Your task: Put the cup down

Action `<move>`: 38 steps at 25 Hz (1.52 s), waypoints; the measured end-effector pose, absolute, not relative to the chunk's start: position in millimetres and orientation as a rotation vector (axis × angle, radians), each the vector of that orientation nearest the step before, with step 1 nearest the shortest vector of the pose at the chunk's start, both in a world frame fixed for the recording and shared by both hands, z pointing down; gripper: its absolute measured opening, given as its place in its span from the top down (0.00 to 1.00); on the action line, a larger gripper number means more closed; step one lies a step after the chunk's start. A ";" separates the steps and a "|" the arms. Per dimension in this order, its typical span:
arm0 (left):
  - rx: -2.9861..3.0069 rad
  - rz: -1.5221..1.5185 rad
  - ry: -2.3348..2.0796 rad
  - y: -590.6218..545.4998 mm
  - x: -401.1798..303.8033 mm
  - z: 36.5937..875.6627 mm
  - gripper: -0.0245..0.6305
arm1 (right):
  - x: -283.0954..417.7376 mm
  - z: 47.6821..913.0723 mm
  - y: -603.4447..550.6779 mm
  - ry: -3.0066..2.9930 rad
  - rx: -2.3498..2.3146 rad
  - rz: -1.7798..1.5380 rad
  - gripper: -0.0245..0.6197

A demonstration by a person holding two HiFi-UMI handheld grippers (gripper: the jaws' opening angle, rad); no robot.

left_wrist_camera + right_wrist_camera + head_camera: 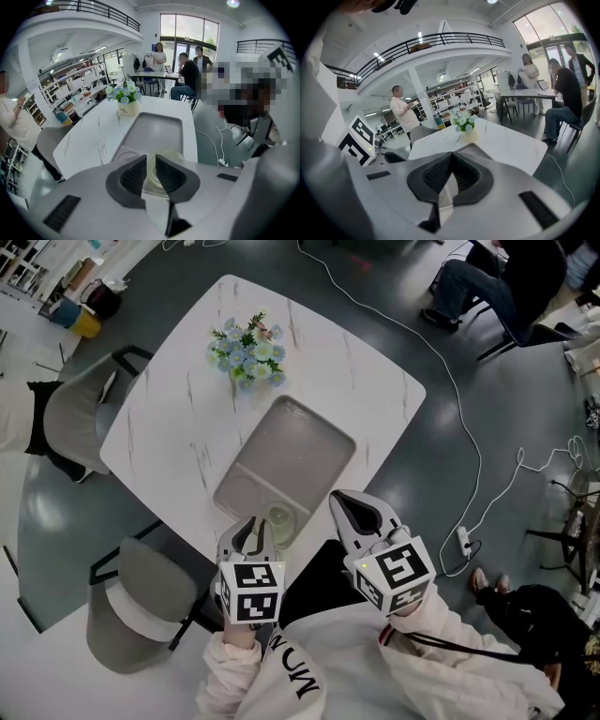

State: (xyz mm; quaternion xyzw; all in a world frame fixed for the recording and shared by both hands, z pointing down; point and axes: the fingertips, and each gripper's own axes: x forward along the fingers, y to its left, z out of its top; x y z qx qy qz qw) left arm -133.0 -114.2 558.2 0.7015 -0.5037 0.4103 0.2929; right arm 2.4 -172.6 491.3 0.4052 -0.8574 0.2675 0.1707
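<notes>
white marble table (361, 381), long grey tray (305, 437), open office hall.
left gripper (151, 160) pinches the clear plastic cup (280, 520) at the tray's near end; right gripper (451, 157) pressed together, empty.

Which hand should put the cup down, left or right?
Left. The left hand-held gripper pinches the wall of the cup at the near end of the tray. The right hand-held gripper is shut on nothing, beside the tray.
</notes>
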 end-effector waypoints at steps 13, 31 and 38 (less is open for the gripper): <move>1.988 0.936 -1.542 -122.0 -134.3 469.0 0.87 | 4.5 410.4 -176.8 -2.556 1.209 0.584 0.95; 2.172 0.605 -1.863 -115.4 -146.5 341.9 0.95 | -18.8 312.7 -152.3 -2.744 1.201 0.372 0.95; 2.201 0.500 -1.959 -107.9 -153.6 317.1 0.95 | -17.3 296.0 -146.3 -2.783 1.220 0.325 0.95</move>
